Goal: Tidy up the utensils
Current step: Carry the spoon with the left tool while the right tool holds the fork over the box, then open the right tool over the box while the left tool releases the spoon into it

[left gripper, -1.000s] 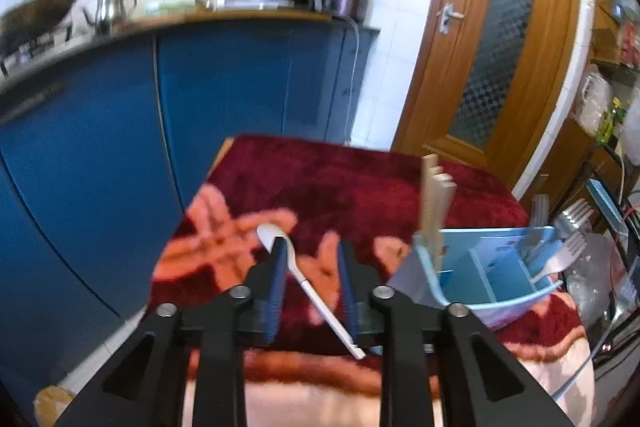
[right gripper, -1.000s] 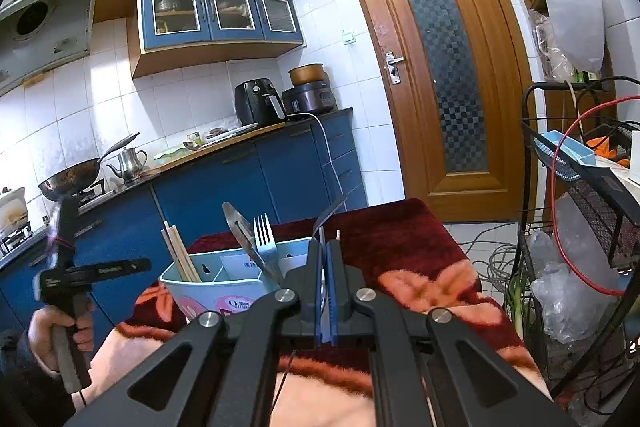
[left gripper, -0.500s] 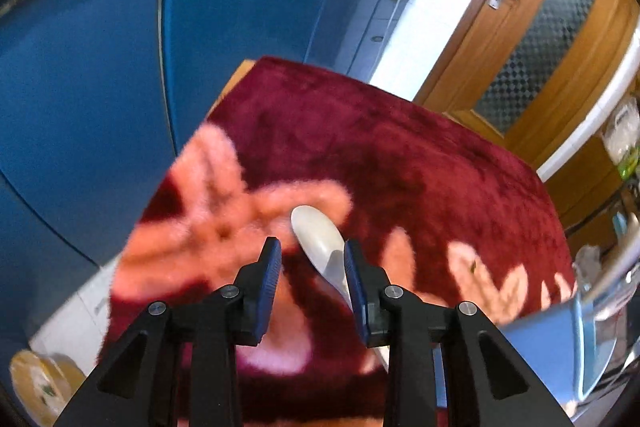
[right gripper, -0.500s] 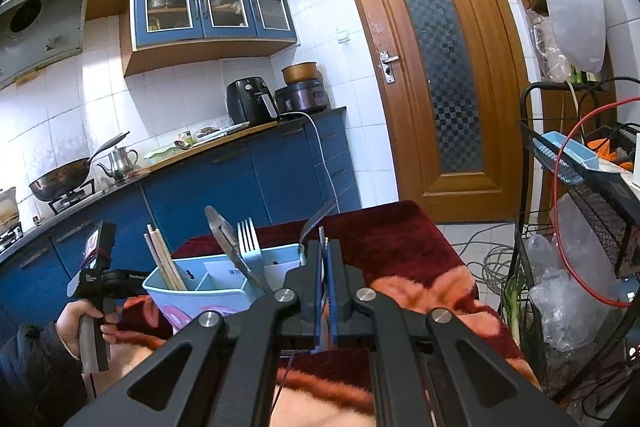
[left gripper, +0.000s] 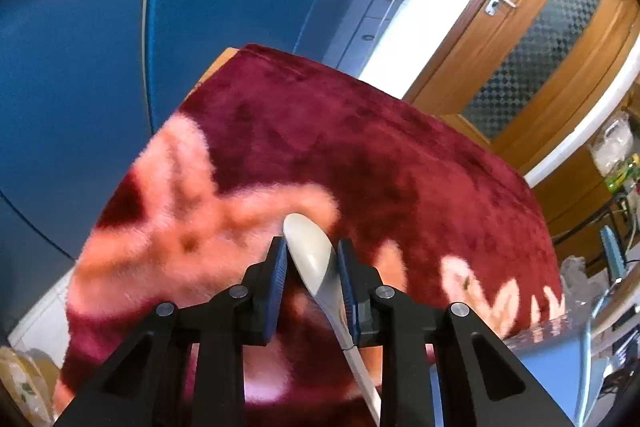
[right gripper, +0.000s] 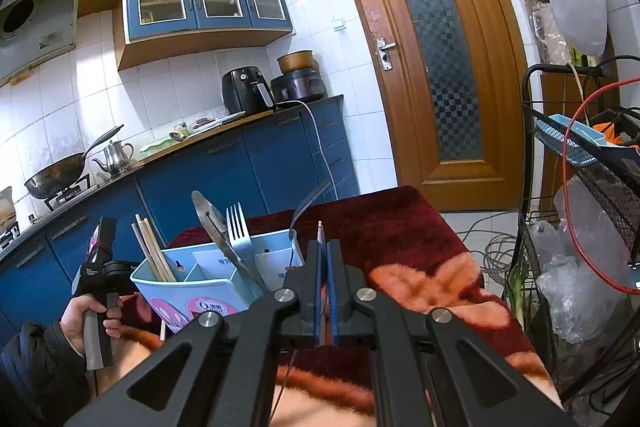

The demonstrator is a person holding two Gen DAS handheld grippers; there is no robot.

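A white plastic spoon (left gripper: 312,255) lies on the red plush cloth (left gripper: 360,147). My left gripper (left gripper: 312,255) is low over it, its jaws open on either side of the spoon's bowl, the pads close to it. My right gripper (right gripper: 324,251) is shut on a thin wooden chopstick (right gripper: 319,231) and a dark thin utensil (right gripper: 306,203), held just right of the light-blue divided utensil holder (right gripper: 192,291). The holder contains chopsticks (right gripper: 150,247), a fork (right gripper: 238,227) and a knife (right gripper: 210,219).
Blue kitchen cabinets (left gripper: 100,27) stand beyond the table's far edge. A wooden door (right gripper: 432,67) is at the back right. A black wire rack (right gripper: 580,227) with bags and cables stands to the right of the table. My left hand on its gripper handle (right gripper: 96,307) shows at left.
My left gripper has tilted down and dropped to the spoon, its jaws now straddling the bowl. The right gripper has stayed nearly still with its load.
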